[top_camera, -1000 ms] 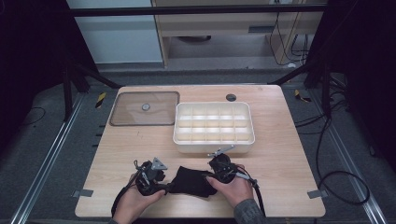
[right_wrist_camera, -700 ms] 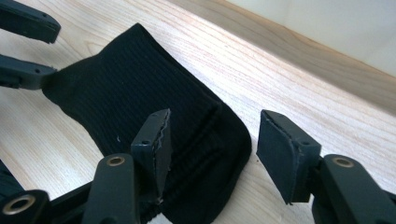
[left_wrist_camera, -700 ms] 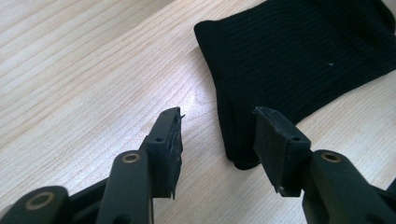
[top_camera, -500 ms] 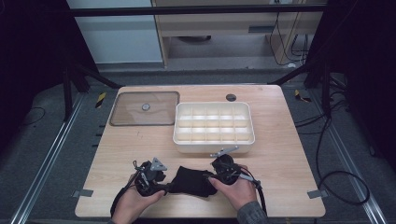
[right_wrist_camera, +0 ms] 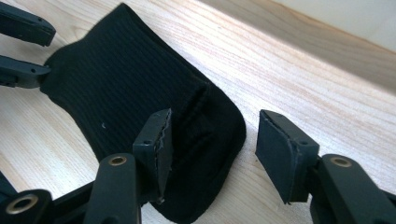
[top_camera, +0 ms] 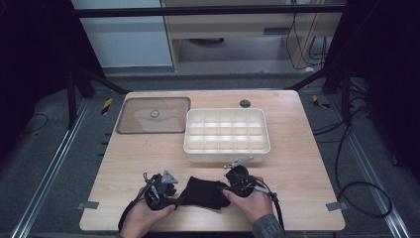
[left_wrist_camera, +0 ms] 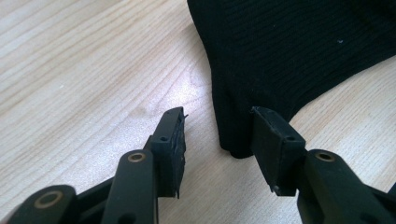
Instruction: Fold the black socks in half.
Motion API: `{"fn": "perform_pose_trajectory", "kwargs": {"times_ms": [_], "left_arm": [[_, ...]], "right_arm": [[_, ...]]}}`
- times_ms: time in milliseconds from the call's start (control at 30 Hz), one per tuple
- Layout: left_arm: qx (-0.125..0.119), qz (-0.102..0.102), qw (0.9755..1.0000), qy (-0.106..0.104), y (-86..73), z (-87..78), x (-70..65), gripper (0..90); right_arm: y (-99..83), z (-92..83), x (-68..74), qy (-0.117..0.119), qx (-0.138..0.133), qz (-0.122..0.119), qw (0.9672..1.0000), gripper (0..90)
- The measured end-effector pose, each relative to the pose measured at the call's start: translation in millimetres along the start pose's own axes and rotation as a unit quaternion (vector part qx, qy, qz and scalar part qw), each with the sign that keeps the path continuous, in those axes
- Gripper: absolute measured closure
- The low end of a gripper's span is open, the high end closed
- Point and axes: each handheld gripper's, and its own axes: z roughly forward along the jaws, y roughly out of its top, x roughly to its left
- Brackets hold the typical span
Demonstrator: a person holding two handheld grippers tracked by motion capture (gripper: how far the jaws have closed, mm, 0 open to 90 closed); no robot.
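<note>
left gripper [left_wrist_camera: 217,128]: jaws just closing in, apart around the black cloth [top_camera: 204,192] corner, not pressing
right gripper [right_wrist_camera: 212,140]: unmoved, jaws apart over cloth edge
counter [top_camera: 148,153]: cloth unshifted

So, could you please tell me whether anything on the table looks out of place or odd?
Nothing stands out. The black cloth lies flat near the front edge between the left tool and right tool, both open. The white compartment tray sits square, empty, with its clear lid laid flat beside it.
</note>
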Motion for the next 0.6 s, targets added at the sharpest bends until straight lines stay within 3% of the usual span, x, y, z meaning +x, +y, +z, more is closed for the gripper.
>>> {"fn": "perform_pose_trajectory", "kwargs": {"times_ms": [400, 600], "left_arm": [[0.004, -0.004, 0.9995, -0.032, -2.0, 4.9, 1.3, 71.9], [0.004, -0.004, 0.9991, -0.042, -2.4, 5.2, 2.6, 78.5]], "right_arm": [[-6.1, 8.6, -2.6, 0.013, 0.017, 0.001, 0.9998, 47.8], [-7.6, 10.3, -1.2, 0.024, 0.022, -0.001, 0.9995, 54.0]]}}
